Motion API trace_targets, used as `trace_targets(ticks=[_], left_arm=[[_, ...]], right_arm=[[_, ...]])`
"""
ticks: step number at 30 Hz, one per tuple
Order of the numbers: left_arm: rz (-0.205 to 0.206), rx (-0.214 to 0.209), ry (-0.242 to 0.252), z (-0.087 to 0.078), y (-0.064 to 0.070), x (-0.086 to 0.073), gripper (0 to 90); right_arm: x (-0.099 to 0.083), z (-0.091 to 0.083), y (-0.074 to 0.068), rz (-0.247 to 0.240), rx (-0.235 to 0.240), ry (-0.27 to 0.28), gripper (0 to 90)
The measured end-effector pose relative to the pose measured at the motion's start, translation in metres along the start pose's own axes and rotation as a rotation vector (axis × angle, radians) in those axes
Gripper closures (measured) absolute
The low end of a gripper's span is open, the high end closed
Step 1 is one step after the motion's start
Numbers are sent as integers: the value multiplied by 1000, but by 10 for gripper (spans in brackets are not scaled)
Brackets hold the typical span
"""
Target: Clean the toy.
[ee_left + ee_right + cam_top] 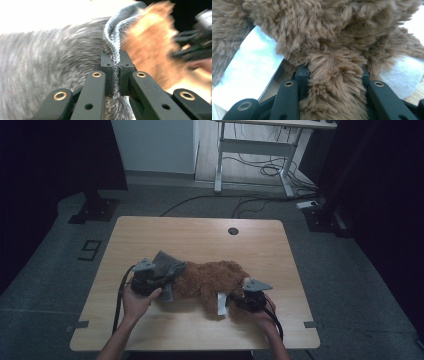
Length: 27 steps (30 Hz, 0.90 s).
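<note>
wooden table (200, 240) | shaggy brown plush toy (212, 280) | left gripper (115, 72) fingers pinching grey knit garment (50, 67) | right gripper (334, 75) fingers pinching plush

high view overhead, far; gripper views close, sharing brown plush toy (215, 282) (150, 42) (332, 37).

plush toy (212, 281): showing shaggy brown fur | garment (166, 267): showing mottled grey knit with a ribbed edge | tag (221, 303): showing white | table (200, 237): showing light wood grain | jaws: showing black with brass rivets
</note>
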<state>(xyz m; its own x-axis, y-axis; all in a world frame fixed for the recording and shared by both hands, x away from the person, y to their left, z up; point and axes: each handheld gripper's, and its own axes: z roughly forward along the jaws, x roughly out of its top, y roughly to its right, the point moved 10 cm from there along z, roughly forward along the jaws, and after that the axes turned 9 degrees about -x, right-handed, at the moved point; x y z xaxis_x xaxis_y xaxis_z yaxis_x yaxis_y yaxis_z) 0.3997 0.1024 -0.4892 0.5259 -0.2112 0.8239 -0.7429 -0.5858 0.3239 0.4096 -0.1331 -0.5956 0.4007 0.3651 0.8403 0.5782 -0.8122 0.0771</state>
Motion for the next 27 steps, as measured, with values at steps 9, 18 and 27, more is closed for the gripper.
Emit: trace_targets(ticks=[9,18,27], left_arm=[[143,-169,-61,80,91,50,847],[64,-104,-184,122,59,28,845],[-50,-85,-78,57,6,9,844]], right_arm=[[0,1,1,-2,-5,-7,608],[-1,1,1,-1,-1,-3,607],[-2,1,1,9,6,0,607]])
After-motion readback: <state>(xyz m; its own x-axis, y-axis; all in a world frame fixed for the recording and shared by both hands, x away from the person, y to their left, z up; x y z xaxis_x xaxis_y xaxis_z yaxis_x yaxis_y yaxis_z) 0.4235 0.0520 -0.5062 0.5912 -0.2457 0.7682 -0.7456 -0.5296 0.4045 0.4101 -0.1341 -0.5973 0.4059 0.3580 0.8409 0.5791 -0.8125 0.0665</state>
